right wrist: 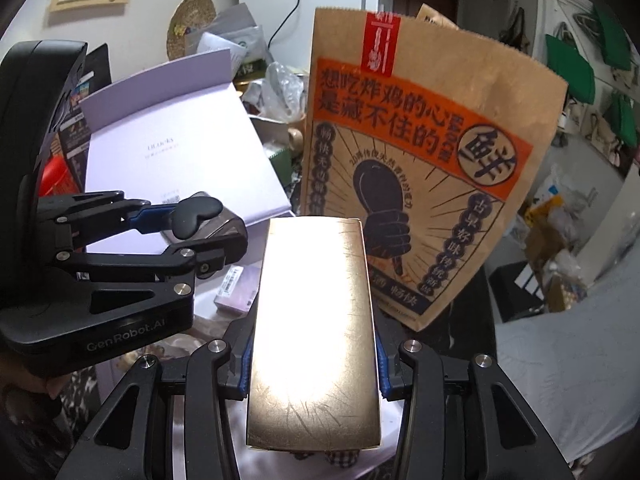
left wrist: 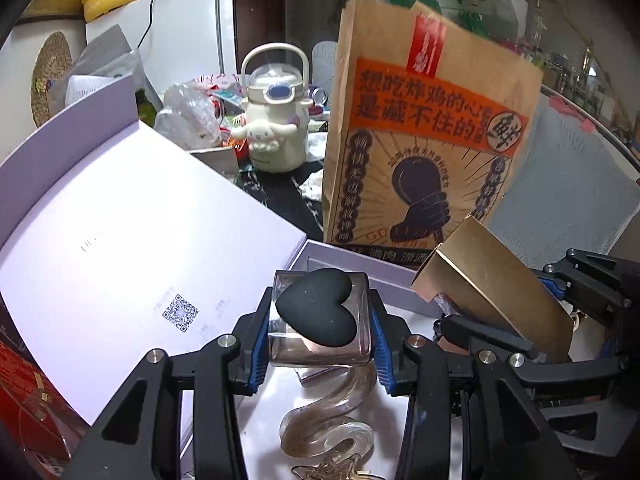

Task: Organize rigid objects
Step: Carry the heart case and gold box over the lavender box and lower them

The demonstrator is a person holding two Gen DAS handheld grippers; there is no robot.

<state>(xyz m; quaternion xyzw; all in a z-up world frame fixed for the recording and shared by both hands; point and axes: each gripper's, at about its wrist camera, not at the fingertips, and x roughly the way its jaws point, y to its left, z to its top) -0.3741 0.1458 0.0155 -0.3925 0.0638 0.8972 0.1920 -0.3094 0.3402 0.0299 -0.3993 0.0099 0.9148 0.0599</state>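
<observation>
My left gripper [left wrist: 319, 334] is shut on a clear square glass bottle with a black heart-shaped piece [left wrist: 318, 312] on its top, held over the open lilac box [left wrist: 352, 258]. The same bottle [right wrist: 198, 216] shows in the right wrist view at the left, in the left gripper [right wrist: 208, 232]. My right gripper [right wrist: 314, 364] is shut on a long gold box [right wrist: 314, 320], which also shows in the left wrist view [left wrist: 492, 280] at the right. A wavy clear glass piece [left wrist: 332, 420] lies in the box under the bottle.
The lilac box lid [left wrist: 120, 240] stands open at the left. A tall brown paper bag [left wrist: 424, 140] with orange print stands just behind the box. A cream kettle-shaped bottle [left wrist: 276, 120] and clutter sit further back. A small lilac carton [right wrist: 236, 288] lies inside the box.
</observation>
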